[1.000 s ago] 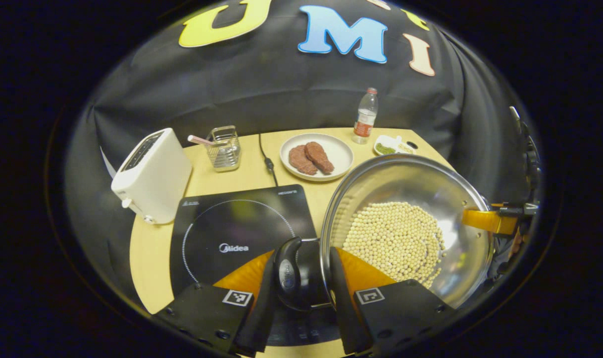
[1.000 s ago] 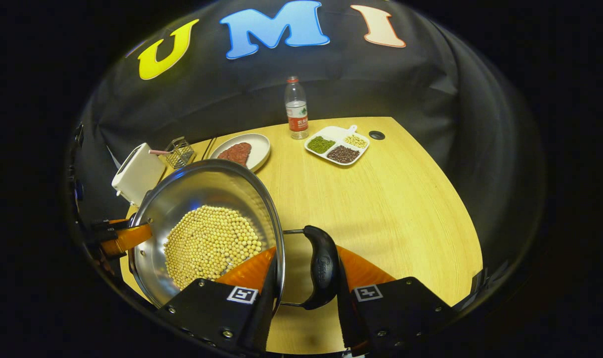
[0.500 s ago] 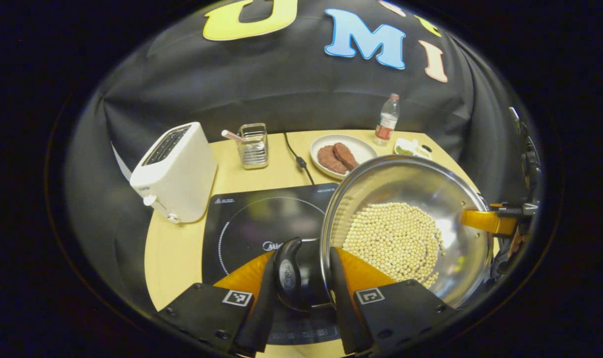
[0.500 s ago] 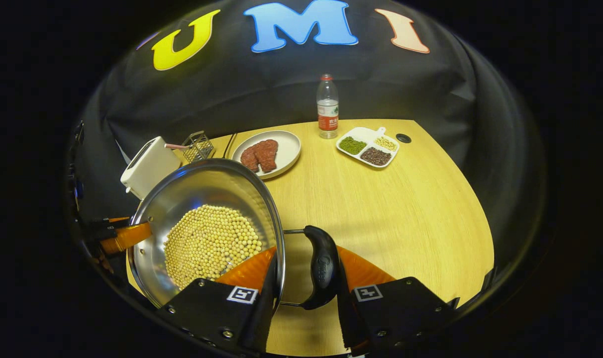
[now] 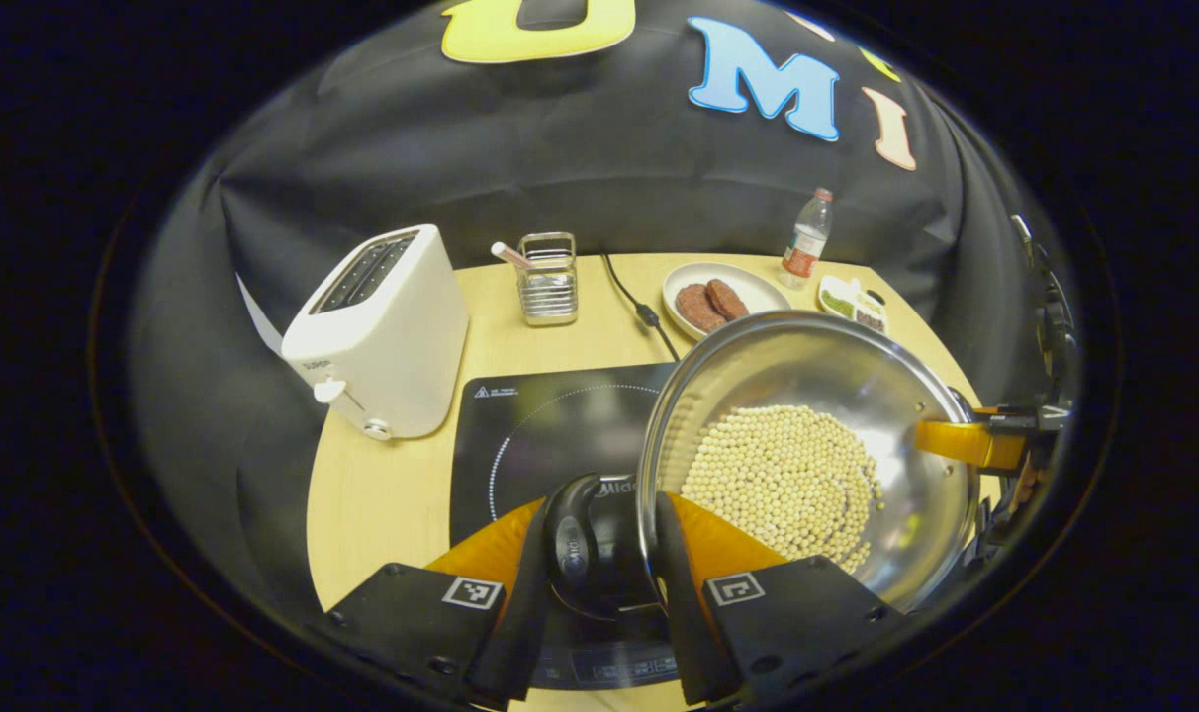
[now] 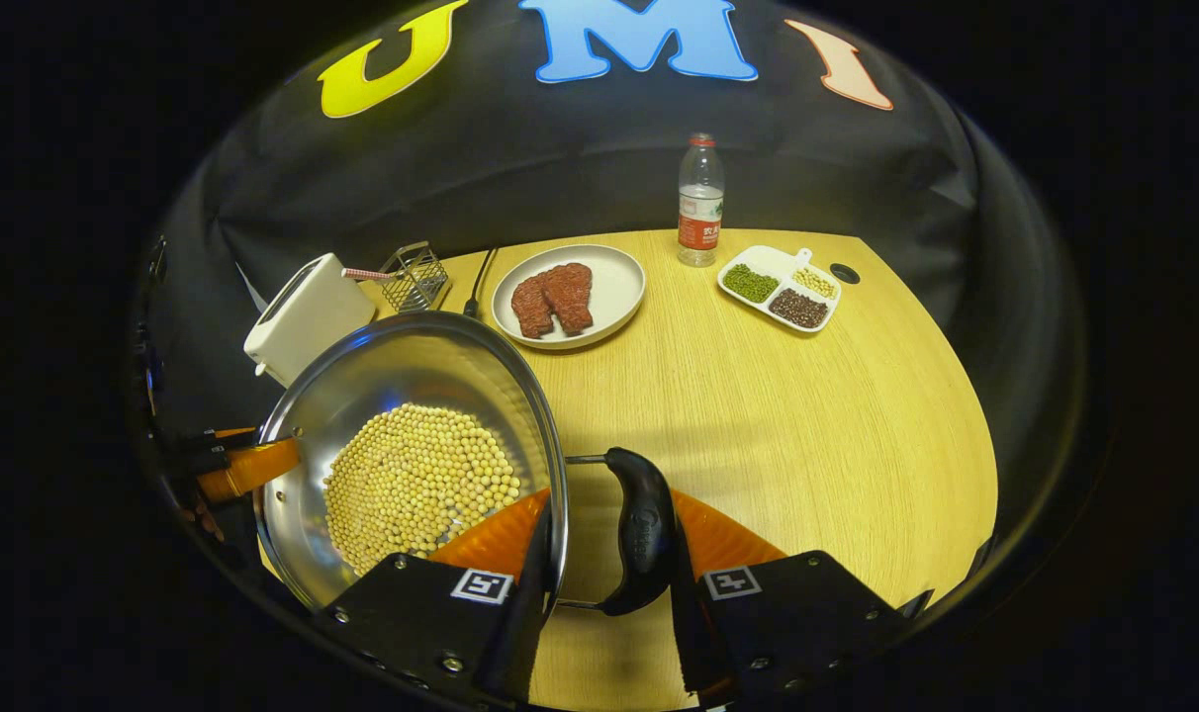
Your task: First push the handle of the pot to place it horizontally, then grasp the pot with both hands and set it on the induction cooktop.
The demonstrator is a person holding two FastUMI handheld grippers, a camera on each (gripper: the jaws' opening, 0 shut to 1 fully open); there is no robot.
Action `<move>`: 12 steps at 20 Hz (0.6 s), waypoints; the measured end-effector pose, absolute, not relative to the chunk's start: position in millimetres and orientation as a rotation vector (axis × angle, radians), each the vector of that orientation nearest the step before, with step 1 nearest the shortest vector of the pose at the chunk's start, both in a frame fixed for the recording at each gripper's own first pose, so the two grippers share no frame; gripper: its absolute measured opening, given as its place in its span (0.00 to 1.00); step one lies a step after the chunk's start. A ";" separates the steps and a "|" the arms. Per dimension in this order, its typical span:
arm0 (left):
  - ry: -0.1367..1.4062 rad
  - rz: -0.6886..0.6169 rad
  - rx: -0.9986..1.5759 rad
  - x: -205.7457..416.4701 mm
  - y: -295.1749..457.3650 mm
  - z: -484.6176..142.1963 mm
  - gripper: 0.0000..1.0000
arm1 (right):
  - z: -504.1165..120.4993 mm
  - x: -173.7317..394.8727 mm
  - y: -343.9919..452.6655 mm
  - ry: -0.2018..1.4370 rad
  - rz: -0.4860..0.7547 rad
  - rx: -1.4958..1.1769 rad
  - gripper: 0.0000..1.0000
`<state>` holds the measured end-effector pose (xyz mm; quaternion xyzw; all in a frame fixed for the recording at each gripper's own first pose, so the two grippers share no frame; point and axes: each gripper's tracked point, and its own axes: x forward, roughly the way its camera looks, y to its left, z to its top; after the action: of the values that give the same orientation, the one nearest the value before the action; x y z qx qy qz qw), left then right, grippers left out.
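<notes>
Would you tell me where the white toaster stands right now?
In the left gripper view the white toaster stands at the table's left edge, beside the black induction cooktop and the wire basket.

Pot (image 5: pixel 807 396) hides the right part of the cooktop (image 5: pixel 550 435) in left gripper view; its front control strip is partly behind my left gripper (image 5: pixel 599 564). Can't tell if the pot bottom touches the cooktop or hangs above it. In right gripper view the pot (image 6: pixel 402 396) covers the toaster's (image 6: pixel 308 316) lower half. Divided dish (image 5: pixel 850 302) contents too small to tell in left gripper view. Bottle (image 6: pixel 699 203) label unreadable.
</notes>
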<state>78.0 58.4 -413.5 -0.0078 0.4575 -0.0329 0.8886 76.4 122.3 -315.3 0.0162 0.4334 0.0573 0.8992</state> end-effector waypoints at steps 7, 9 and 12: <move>0.969 -0.052 -0.015 78.4 77.2 -415.9 0.58 | -322.3 87.6 157.9 0.916 0.133 0.030 0.56; 0.971 -0.046 -0.013 78.6 84.1 -417.4 0.58 | -324.9 90.7 169.1 0.921 0.143 0.032 0.56; 0.974 -0.040 -0.018 80.5 92.8 -420.6 0.58 | -328.7 96.0 186.5 0.921 0.149 0.029 0.56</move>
<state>80.5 92.8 -420.6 -0.0085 0.4680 -0.0191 0.8835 96.0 186.5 -328.7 0.0141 0.4439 0.0717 0.8931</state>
